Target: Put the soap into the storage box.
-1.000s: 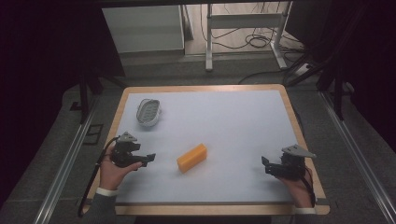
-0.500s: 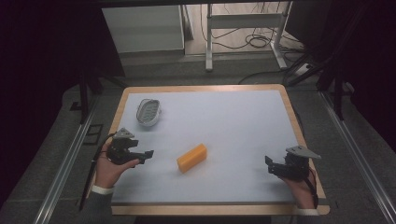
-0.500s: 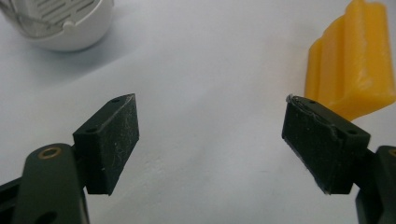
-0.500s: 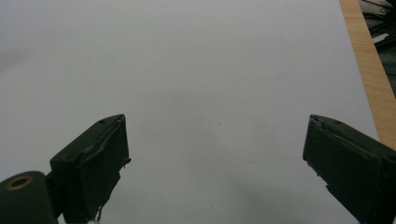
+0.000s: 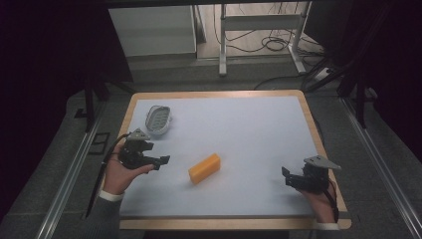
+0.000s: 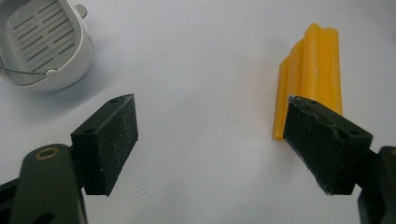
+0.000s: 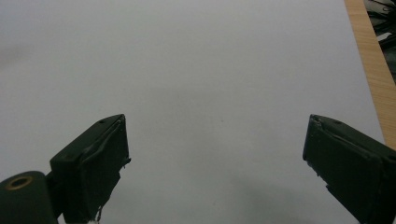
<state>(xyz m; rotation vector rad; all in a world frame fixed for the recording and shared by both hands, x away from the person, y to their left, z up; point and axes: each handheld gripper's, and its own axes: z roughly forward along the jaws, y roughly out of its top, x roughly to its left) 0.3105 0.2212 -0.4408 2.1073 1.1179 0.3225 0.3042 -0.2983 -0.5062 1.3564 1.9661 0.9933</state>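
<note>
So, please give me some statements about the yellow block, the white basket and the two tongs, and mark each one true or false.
1. The left tongs are open and hold nothing. True.
2. The yellow block lies inside the white basket. False: it lies on the white mat, apart from the basket.
3. The right tongs are shut on the block. False: they are open, over bare mat near the right edge.
4. The left tongs are nearer to the block than the right tongs. True.
5. The basket stands at the far right corner. False: it is at the far left.
</note>
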